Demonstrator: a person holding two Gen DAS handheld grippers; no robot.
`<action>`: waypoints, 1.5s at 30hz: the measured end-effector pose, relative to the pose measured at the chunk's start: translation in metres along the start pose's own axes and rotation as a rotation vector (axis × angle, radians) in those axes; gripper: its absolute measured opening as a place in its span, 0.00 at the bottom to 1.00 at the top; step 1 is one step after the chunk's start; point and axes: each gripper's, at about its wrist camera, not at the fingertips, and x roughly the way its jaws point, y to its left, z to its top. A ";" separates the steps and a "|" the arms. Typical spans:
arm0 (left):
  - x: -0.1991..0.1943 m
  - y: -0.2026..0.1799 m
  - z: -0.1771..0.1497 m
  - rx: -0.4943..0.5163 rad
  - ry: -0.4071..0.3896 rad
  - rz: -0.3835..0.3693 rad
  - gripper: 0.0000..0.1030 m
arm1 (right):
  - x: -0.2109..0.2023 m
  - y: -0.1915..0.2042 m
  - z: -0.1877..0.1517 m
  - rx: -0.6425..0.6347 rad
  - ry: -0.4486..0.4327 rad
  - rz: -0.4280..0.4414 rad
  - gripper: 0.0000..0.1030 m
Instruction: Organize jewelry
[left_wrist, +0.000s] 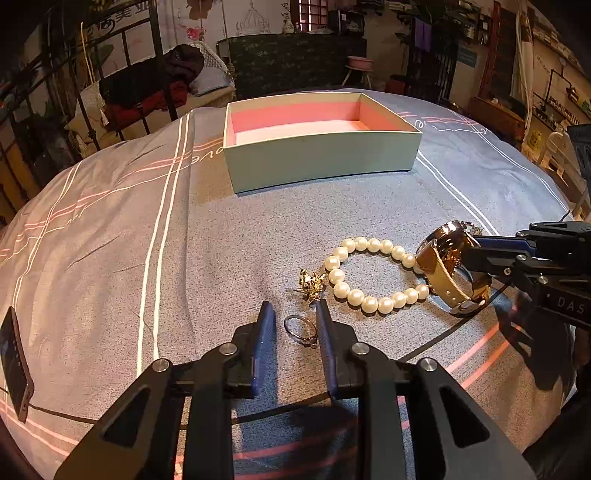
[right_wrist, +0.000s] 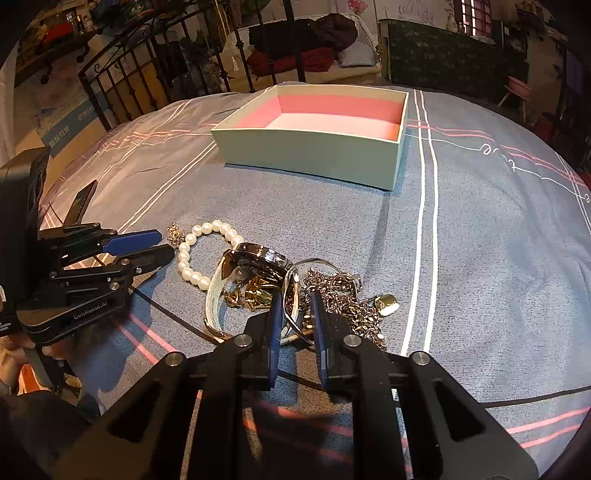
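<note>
The open box (left_wrist: 317, 162), mint outside and pink inside, sits on the bedspread (left_wrist: 110, 240) and looks empty, so by these views nothing has been put away yet. All the jewelry lies on the cloth on the near side of the box, well apart from it.

Nearest the box is the pearl bracelet (left_wrist: 373, 273), with a small gold charm (left_wrist: 312, 284) touching its left side and a gold-strapped watch (left_wrist: 448, 269) at its right. Further from the box than the pearls lies a thin ring (left_wrist: 301, 330). The left gripper (left_wrist: 293, 319) has its jaws narrowed around this ring; the right pad seems to touch the band, but whether the ring is truly pinched cannot be told.

In the right wrist view, a tangle sits on the near side of the box: a second watch with a metal band (right_wrist: 291, 295), a silver chain (right_wrist: 340, 295) and a heart-shaped tag (right_wrist: 386, 304). The right gripper (right_wrist: 295, 308) has drawn its jaws narrow onto the metal band, which appears clamped between the pads.

Every piece is still to be moved into the box, judging by how things lie.

Readable writing: "GenRobot.AI" on the left gripper's body in the right wrist view, "DAS" on the right gripper in the left wrist view, and cursive script on the bedspread ending in "ove".
</note>
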 end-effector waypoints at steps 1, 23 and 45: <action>-0.001 0.001 0.000 -0.006 0.000 -0.005 0.19 | -0.001 0.001 0.000 -0.003 -0.002 0.003 0.10; -0.043 0.004 0.056 -0.019 -0.155 -0.063 0.12 | -0.050 -0.019 0.040 0.028 -0.141 0.037 0.07; -0.003 0.018 0.156 -0.079 -0.182 0.024 0.92 | 0.007 -0.055 0.132 -0.005 -0.186 -0.146 0.95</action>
